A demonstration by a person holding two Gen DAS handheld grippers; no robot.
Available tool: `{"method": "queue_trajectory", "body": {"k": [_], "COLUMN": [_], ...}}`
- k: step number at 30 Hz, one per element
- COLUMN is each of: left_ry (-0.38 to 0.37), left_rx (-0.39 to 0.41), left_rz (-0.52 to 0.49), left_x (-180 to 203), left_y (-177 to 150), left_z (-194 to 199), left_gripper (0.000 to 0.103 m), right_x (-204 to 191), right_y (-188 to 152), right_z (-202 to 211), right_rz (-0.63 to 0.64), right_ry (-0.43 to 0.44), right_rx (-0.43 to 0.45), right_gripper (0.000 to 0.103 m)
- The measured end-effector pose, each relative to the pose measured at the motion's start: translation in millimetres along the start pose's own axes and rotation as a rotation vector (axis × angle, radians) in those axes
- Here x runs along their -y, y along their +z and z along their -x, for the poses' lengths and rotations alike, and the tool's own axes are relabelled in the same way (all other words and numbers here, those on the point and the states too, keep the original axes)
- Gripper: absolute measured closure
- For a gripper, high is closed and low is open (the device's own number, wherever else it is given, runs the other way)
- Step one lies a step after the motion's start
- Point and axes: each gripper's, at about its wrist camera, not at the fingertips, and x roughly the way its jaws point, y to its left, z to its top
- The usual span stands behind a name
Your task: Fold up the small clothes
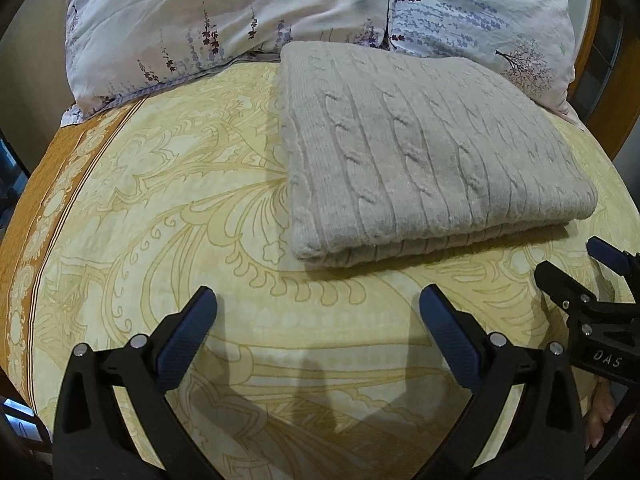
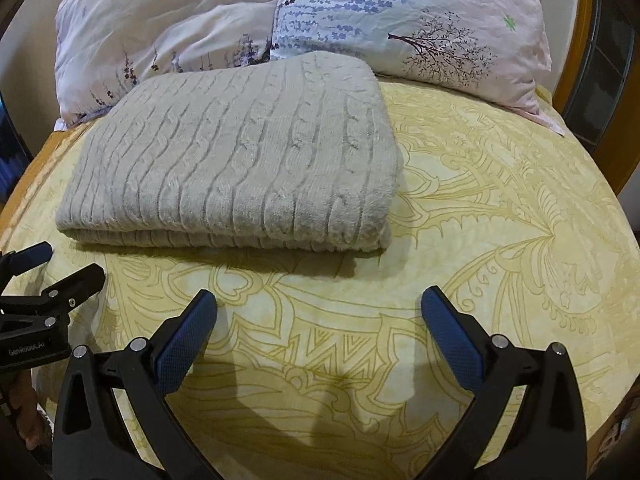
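The grey knit sweater (image 1: 420, 152) lies folded flat on the bed (image 1: 160, 200), against the pillows (image 1: 224, 20); I judge the fold done, so I'd only square its near edge gently, not drag it. My left tongs (image 1: 318, 304) and right tongs (image 2: 319, 304) both gape empty, tilted down, hovering short of it.

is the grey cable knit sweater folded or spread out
Folded. The grey cable-knit sweater lies as a compact rectangle on the yellow bedspread, with stacked layers showing along its near edge.
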Motion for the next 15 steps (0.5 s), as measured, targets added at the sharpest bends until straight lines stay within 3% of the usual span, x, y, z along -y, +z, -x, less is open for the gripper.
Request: {"method": "queue_trajectory", "body": {"k": [15], "left_ry": [-0.002], "left_rx": [0.007], "left_rz": [0.002], "left_x": [-1.5], "left_y": [-0.6], "left_z": [-0.1], "left_gripper": [0.002], "right_x": [0.7], "right_y": [0.2], "right_z": [-0.4], "right_rz": [0.002], "right_ry": [0.001], "right_rx": [0.001], "right_gripper": [0.001]}}
